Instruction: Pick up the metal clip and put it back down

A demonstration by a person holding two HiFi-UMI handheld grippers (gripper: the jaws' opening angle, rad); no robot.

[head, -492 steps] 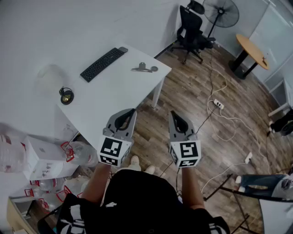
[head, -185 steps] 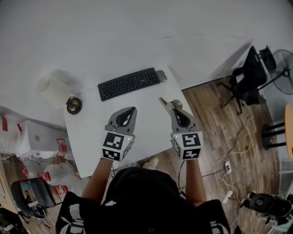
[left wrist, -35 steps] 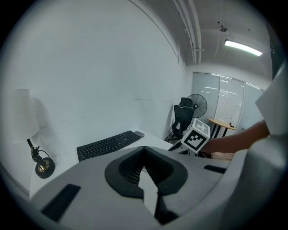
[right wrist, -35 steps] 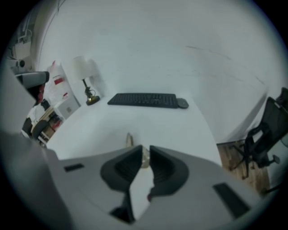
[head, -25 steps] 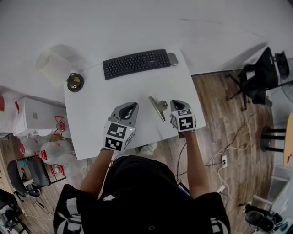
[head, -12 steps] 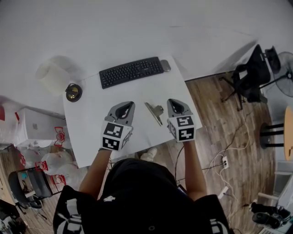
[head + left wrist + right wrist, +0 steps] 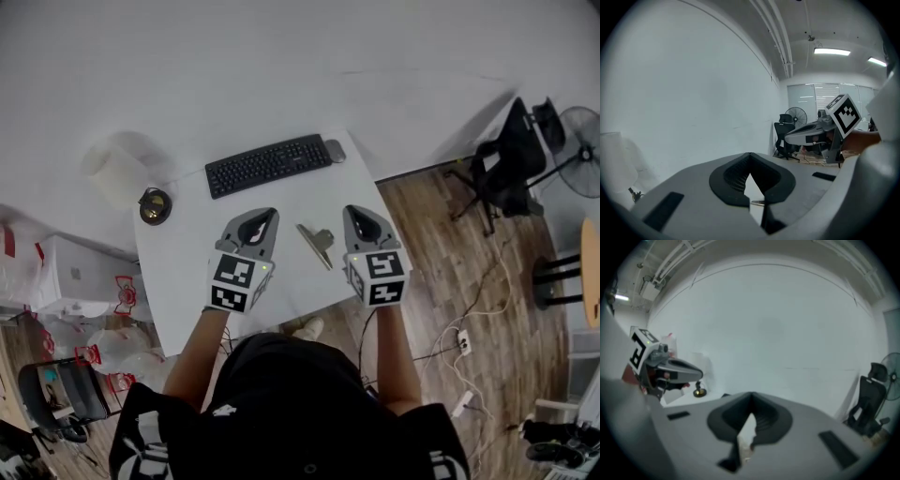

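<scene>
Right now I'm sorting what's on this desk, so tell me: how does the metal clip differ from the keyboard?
The metal clip is silvery; the keyboard is black. The metal clip is much smaller than the keyboard. The metal clip lies toward the near edge, between the left gripper and the right gripper; the keyboard sits at the far edge. Both rest on the white table, touched by neither gripper.

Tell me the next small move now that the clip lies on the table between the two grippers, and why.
Probably draw both grippers back and leave the metal clip alone. It lies on the white table, touched by neither; the right gripper, which carried it seconds ago, is shut and empty, as is the left gripper. The pick-up and put-down look done.
</scene>
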